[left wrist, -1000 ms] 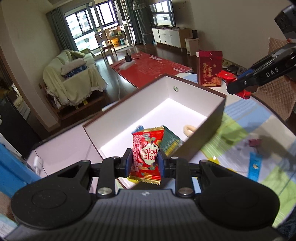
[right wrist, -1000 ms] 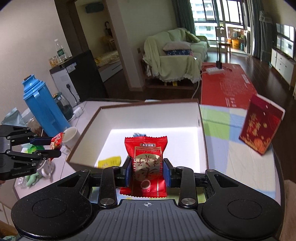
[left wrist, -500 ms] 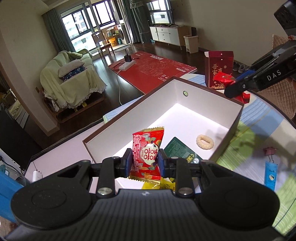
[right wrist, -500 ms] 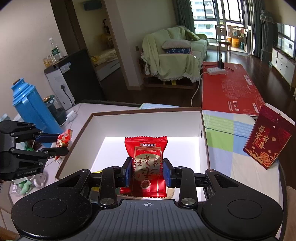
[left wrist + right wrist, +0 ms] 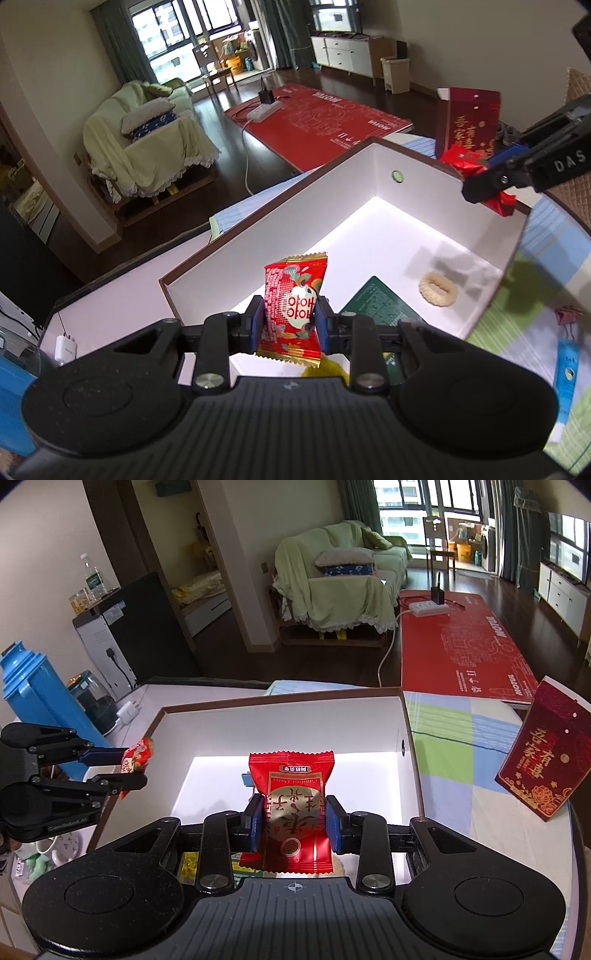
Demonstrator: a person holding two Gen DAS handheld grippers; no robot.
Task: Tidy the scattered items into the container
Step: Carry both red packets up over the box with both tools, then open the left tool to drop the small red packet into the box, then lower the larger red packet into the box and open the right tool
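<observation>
Your left gripper (image 5: 289, 320) has its jaws clamped on a red candy packet (image 5: 293, 310), held over the white box (image 5: 373, 192). Your right gripper (image 5: 294, 822) pinches a red snack pouch (image 5: 291, 808) above the box too.

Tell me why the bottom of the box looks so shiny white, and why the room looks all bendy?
In the left wrist view the box floor glows overexposed white, and the ring-shaped snack has a soft grey shadow near it. In the right wrist view the same floor is washed out behind the red packet. Both views use fisheye lenses, so walls and table edges curve and the corners go dark.
</observation>
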